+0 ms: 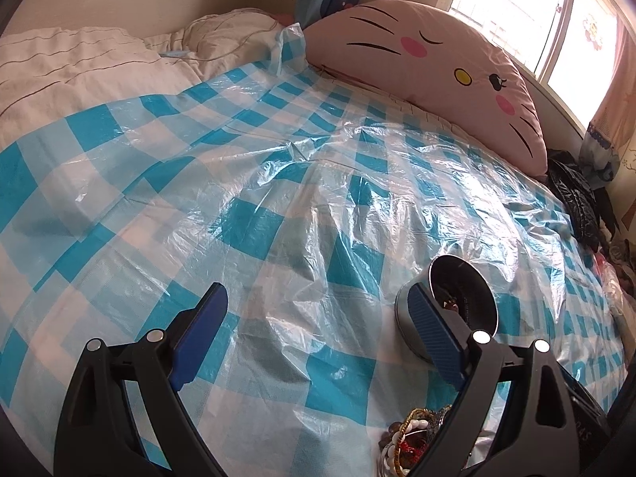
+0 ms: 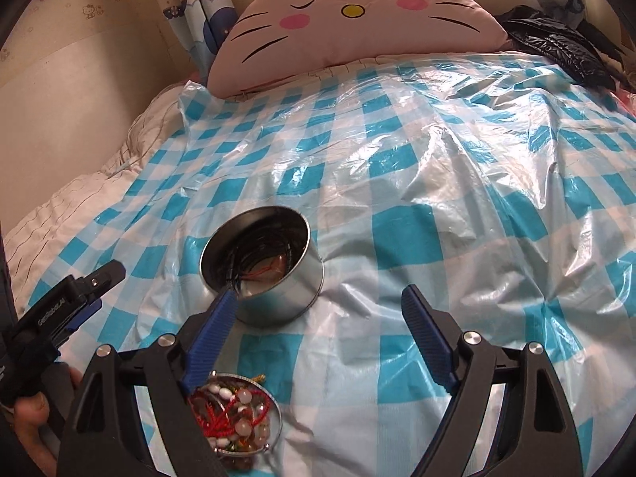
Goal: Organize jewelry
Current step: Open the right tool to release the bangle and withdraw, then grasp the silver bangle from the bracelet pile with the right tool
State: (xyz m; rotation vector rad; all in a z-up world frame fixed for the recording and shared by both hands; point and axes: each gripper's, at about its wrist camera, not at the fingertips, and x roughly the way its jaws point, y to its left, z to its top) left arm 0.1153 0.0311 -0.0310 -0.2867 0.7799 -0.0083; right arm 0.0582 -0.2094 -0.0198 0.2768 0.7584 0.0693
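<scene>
Both grippers hang with jaws spread and nothing between them: the left gripper [image 1: 318, 318] over the checked sheet [image 1: 198, 183], the right gripper [image 2: 318, 310] likewise. The tin [image 2: 270, 270], with dark cords inside, stands by the right gripper's left finger. The dish [image 2: 274, 417] of beads [image 2: 238, 413] lies just nearer, under that finger.

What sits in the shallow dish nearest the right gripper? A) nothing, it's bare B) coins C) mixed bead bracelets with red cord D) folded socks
C: in the right wrist view the shallow dish holds bead bracelets in white, pink and brown with red cord, just below the metal tin on the checked sheet.
</scene>
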